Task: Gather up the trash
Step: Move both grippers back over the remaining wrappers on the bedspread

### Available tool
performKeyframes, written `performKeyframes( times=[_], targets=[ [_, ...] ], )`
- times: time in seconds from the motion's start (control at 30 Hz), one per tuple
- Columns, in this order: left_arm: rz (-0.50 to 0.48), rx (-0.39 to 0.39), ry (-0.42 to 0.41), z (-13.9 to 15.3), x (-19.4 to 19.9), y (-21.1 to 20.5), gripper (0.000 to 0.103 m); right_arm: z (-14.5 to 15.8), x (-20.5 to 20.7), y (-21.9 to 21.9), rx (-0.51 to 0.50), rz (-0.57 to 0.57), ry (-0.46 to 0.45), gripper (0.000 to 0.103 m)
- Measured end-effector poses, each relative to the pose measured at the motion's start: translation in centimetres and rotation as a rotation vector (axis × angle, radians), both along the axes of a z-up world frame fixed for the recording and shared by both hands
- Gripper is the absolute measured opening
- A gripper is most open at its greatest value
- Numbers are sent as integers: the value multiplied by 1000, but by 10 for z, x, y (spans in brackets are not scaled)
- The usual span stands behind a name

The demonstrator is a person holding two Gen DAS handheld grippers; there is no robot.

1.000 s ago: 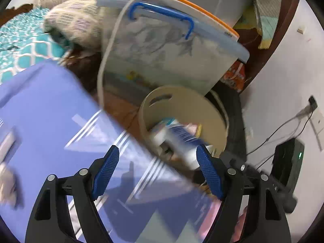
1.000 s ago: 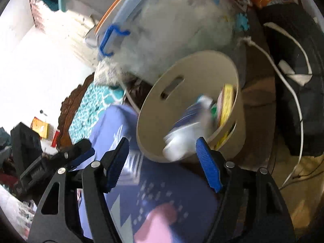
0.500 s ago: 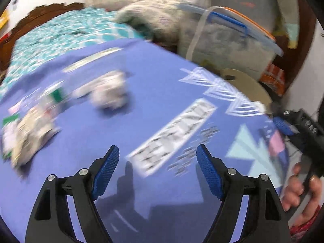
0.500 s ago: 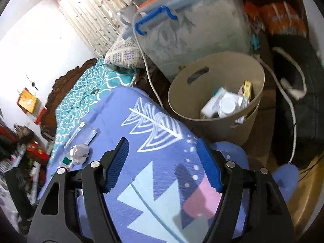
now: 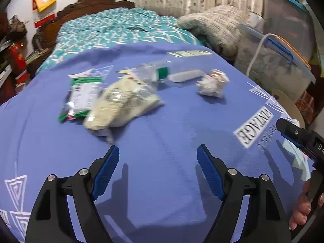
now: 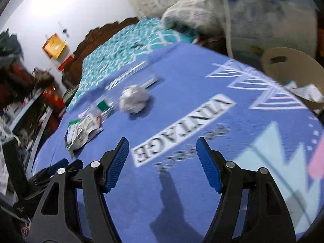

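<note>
left wrist — left gripper (image 5: 157,169) jaws apart, empty, over blue blanket (image 5: 162,133); trash ahead: green packet (image 5: 81,96), pale bag (image 5: 123,103), clear bottle (image 5: 162,71), paper ball (image 5: 212,83) | right wrist — right gripper (image 6: 162,162) jaws apart, empty; paper ball (image 6: 134,99) on blanket, bin (image 6: 291,75) at right edge holding trash

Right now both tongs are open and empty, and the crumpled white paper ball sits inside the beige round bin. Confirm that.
Wrong on the crumpled white paper ball: the right wrist view shows it on the blue printed blanket, outside the beige round bin. Both tongs are open and empty.
</note>
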State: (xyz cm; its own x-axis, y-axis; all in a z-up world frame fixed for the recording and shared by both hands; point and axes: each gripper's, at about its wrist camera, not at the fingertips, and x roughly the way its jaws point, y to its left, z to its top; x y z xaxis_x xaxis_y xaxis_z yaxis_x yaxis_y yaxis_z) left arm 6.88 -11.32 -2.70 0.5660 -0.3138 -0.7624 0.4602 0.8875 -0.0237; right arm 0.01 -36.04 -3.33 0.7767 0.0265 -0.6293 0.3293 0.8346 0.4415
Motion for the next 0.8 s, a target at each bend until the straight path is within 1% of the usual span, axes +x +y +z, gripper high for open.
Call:
performKeyframes(
  times=[0.13, 0.23, 0.3, 0.4, 0.8],
  targets=[
    [50, 7, -18, 2, 8, 17, 76, -3, 22, 21, -28, 45, 15, 71],
    [65, -26, 5, 0, 14, 25, 76, -9, 35, 36, -74, 67, 44, 70],
    [78, -43, 20, 0, 17, 28, 76, -5, 34, 42, -106, 86, 20, 70],
    [85, -48, 14, 1, 17, 28, 76, -3, 32, 40, -98, 92, 17, 70],
    [75, 16, -153, 13, -9, 17, 76, -4, 30, 39, -77, 81, 20, 70]
  ],
)
